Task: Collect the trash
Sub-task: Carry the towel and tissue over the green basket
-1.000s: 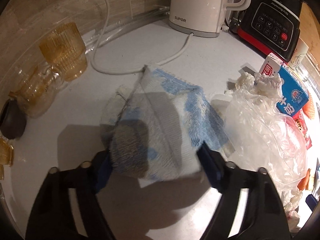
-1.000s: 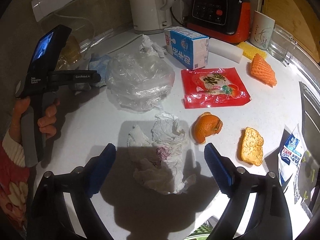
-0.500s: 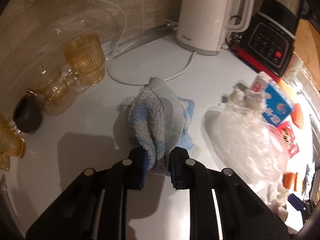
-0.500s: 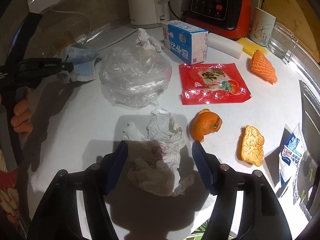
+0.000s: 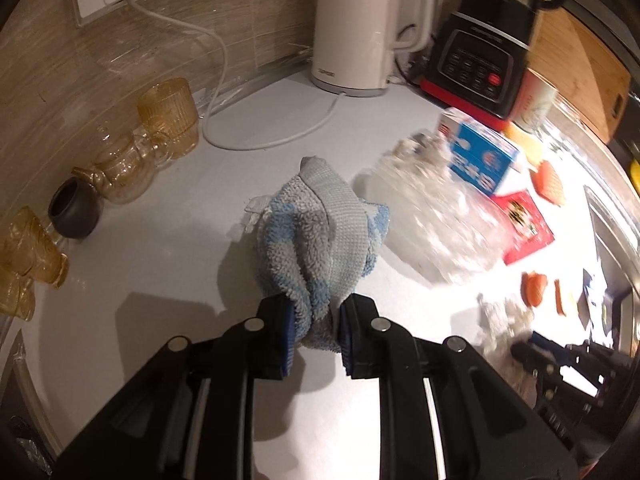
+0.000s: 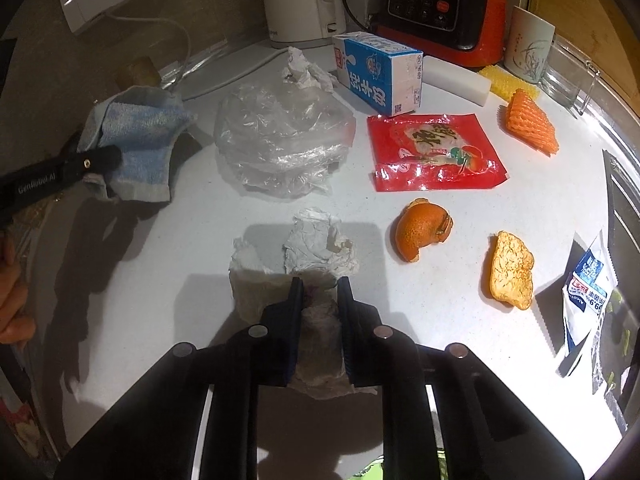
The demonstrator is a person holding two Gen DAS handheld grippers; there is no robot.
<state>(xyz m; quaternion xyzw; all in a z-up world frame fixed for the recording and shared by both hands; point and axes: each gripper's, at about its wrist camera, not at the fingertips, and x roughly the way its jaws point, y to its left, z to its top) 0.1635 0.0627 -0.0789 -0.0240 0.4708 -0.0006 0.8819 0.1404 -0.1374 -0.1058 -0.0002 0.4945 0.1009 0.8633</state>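
My left gripper (image 5: pixel 314 322) is shut on a blue and grey cloth (image 5: pixel 320 236), which hangs lifted off the white counter; the cloth also shows in the right wrist view (image 6: pixel 138 136). My right gripper (image 6: pixel 319 296) is shut on a crumpled white tissue (image 6: pixel 316 246) on the counter. Other trash lies around: a clear plastic bag (image 6: pixel 280 140), a red snack wrapper (image 6: pixel 436 152), an orange peel (image 6: pixel 424 230), a second peel piece (image 6: pixel 512 270), a blue milk carton (image 6: pixel 380 74) and a small wet-wipe packet (image 6: pixel 588 292).
A white kettle (image 5: pixel 352 28) with its cord, a black and red blender (image 5: pixel 480 60), amber glasses (image 5: pixel 168 116) and a dark small pot (image 5: pixel 74 208) stand along the back wall. A cup (image 6: pixel 528 48), a sponge (image 6: pixel 532 120) and a sink edge (image 6: pixel 624 208) are at the right.
My left gripper closed on the cloth and lifted it, bunching it up. My right gripper moved down and closed on the crumpled tissue.
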